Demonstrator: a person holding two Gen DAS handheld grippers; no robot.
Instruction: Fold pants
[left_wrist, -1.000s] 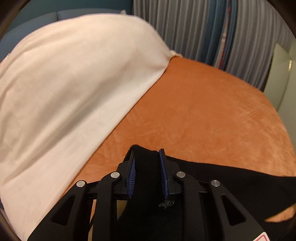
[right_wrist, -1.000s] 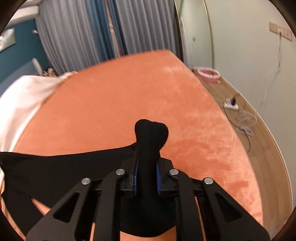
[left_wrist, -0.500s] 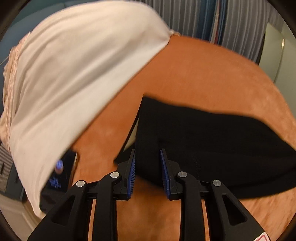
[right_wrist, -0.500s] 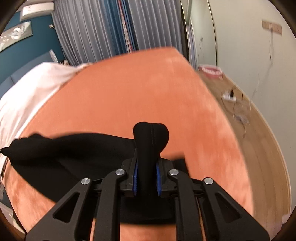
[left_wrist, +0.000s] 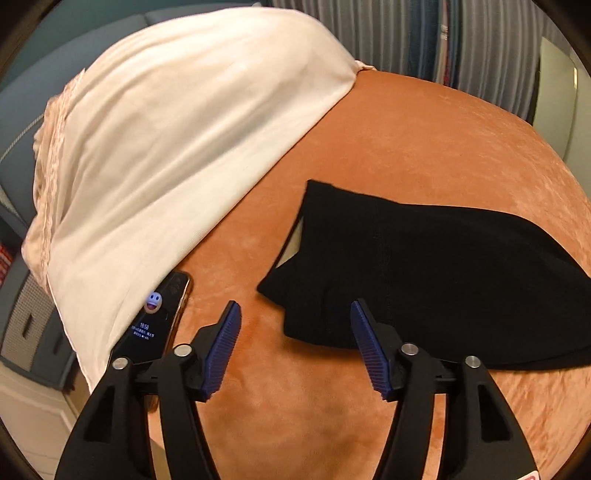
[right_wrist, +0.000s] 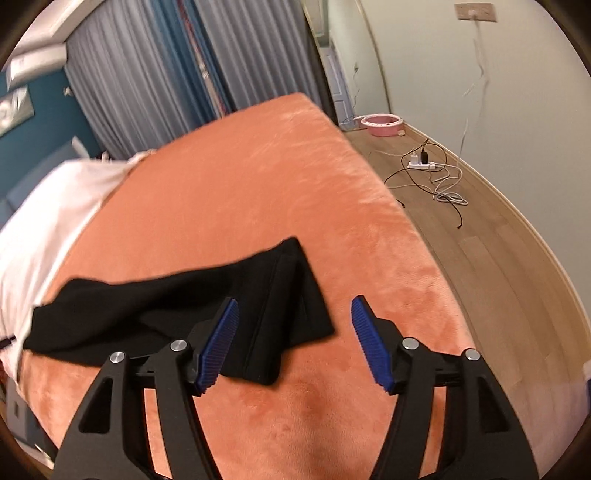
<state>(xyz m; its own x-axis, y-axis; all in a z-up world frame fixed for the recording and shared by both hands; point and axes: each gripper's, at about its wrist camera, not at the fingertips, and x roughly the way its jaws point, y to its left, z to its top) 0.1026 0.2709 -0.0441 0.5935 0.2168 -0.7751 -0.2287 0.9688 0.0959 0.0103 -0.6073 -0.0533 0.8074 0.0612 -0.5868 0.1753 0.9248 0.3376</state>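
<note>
Left wrist view: the black pants (left_wrist: 436, 280) lie folded in a flat bundle on the orange bedspread (left_wrist: 424, 140), filling the right middle of the frame. Their near left corner sits between the 2 blue pads of the left gripper (left_wrist: 295, 347), whose jaws have just been opening and now stand wide, pressing nothing. In the right wrist view the pants (right_wrist: 177, 306) stretch from centre to the left edge; the right gripper (right_wrist: 295, 343) has likewise just been opening, its jaws spread with the folded end lying loose between them. A cream sheet (left_wrist: 177, 147) covers the upper left, and a lit phone (left_wrist: 155, 325) peeks from under its lower edge. Cables (right_wrist: 439, 177) trail on the wooden floor at upper right
</note>
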